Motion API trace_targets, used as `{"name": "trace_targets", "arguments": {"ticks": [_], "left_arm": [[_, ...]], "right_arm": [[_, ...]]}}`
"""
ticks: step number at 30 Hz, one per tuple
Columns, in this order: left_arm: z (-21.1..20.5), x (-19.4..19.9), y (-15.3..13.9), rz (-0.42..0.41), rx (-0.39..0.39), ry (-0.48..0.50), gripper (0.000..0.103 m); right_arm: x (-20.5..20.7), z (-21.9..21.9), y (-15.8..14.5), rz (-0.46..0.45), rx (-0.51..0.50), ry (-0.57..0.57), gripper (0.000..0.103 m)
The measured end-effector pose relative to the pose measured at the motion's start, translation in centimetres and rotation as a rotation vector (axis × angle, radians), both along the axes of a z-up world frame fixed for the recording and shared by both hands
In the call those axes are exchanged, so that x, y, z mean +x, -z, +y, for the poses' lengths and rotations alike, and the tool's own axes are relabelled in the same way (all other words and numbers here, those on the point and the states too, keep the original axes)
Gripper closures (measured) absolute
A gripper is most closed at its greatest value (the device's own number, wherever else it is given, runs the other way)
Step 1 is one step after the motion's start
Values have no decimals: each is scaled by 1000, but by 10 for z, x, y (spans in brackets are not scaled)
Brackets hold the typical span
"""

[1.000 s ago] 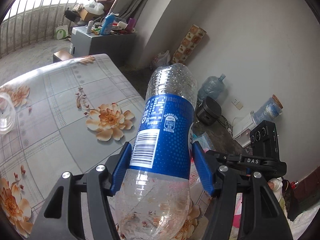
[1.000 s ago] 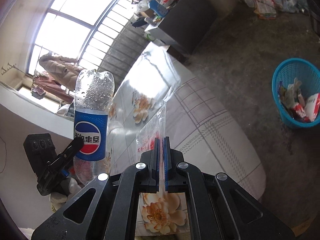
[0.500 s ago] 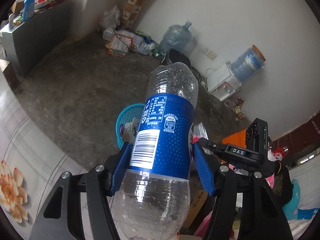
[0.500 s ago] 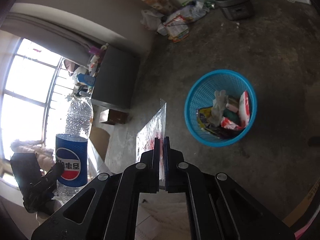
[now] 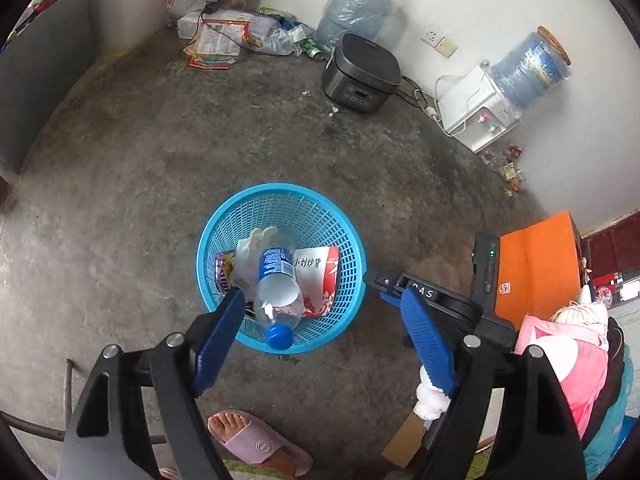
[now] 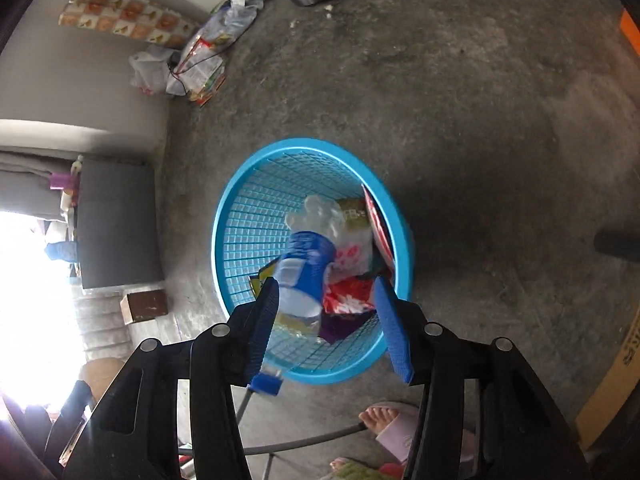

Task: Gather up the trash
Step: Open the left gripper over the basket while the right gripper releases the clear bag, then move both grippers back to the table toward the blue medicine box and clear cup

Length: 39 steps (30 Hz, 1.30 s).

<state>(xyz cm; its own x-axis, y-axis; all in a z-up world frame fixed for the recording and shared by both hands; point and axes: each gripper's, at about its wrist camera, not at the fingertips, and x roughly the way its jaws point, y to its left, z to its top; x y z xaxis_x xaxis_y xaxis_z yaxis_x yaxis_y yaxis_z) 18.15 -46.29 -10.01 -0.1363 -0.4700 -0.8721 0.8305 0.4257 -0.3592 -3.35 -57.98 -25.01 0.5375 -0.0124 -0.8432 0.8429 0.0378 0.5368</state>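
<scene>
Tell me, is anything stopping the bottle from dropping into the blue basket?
No, nothing visible blocks it. The bottle is already falling bottom-first through the basket's open top, onto the wrappers inside. The left claw has just been opening and is clear of it.

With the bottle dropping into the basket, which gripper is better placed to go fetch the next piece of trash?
Neither clearly. The left gripper and right gripper both hang open and empty over the blue basket, jaws having just opened, as the bottle falls in. No remaining trash target is identifiable.
</scene>
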Motion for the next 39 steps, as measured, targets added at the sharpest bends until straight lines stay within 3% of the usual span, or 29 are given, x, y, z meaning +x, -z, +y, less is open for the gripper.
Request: {"name": "trace_targets", "arguments": {"ticks": [7, 11, 14, 16, 19, 22, 26, 33, 39], "left_arm": [[67, -10, -66, -132, -143, -4, 25], [138, -23, -120, -238, -288, -95, 18], [202, -36, -149, -317, -368, -209, 9], [244, -43, -158, -380, -345, -323, 6], [306, -50, -160, -482, -250, -521, 6], [372, -56, -151, -507, -162, -703, 6], [463, -77, -139, -513, -86, -927, 6], [582, -118, -130, -552, -19, -1229, 6], [656, -124, -136, -574, -45, -1370, 6]], "right_arm": [[-38, 25, -45, -40, -100, -30, 54], [-43, 50, -83, -25, -235, -115, 49], [-32, 72, -118, -8, -394, -199, 38], [-22, 91, -141, -1, -505, -264, 31], [-3, 127, -175, 26, -695, -370, 20], [15, 169, -201, 19, -879, -483, 8], [41, 227, -217, -29, -1076, -635, 8], [104, 325, -228, -265, -1030, -1006, 8], [142, 391, -250, -430, -962, -1219, 8]]}}
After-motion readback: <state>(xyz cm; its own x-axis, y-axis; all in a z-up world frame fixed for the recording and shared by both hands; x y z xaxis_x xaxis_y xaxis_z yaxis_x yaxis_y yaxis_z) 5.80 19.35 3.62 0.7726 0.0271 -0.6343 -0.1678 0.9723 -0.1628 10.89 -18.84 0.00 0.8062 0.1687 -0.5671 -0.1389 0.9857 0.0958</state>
